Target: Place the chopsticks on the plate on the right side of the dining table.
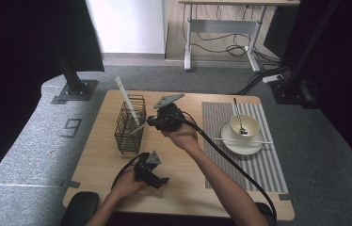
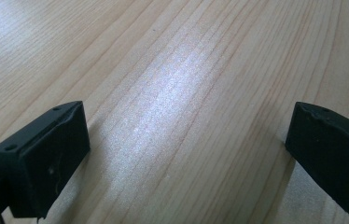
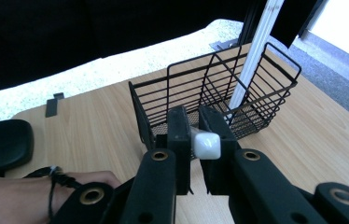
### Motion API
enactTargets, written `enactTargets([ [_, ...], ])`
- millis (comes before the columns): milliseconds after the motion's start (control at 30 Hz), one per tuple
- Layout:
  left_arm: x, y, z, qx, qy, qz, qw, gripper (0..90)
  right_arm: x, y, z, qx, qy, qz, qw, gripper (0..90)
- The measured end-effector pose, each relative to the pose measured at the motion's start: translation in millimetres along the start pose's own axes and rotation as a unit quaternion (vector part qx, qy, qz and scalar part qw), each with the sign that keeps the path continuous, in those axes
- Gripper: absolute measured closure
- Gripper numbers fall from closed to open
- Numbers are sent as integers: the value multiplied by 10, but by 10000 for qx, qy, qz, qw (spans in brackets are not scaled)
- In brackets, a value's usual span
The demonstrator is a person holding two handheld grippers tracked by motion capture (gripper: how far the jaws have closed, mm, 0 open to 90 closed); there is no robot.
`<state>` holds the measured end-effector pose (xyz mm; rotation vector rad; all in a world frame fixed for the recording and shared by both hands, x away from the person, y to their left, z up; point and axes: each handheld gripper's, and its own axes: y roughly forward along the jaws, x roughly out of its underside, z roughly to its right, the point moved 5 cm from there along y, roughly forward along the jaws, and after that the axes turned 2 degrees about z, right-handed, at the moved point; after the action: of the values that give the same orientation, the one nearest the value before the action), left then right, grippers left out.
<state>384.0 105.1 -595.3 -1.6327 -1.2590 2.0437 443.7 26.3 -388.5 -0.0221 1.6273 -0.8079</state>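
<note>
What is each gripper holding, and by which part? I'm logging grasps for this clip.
The right gripper is shut on a white chopstick near its blunt end, beside the wire basket. The left gripper is open over the table, holding nothing.

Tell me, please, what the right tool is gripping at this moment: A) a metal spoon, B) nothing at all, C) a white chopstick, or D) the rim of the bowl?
C: in the right gripper view the right tool is clamped on the blunt end of a white chopstick, in front of the black wire basket, where another chopstick already stands.
</note>
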Motion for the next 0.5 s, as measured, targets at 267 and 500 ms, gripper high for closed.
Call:
enactTargets([
  [267,-4,6,2,-2,-26,16,10000,0,-66,-237,29,6,60,81,9999,822],
  [500,-3,6,1,11,-10,22,10000,0,-79,-468,82,-46,248,202,9995,823],
])
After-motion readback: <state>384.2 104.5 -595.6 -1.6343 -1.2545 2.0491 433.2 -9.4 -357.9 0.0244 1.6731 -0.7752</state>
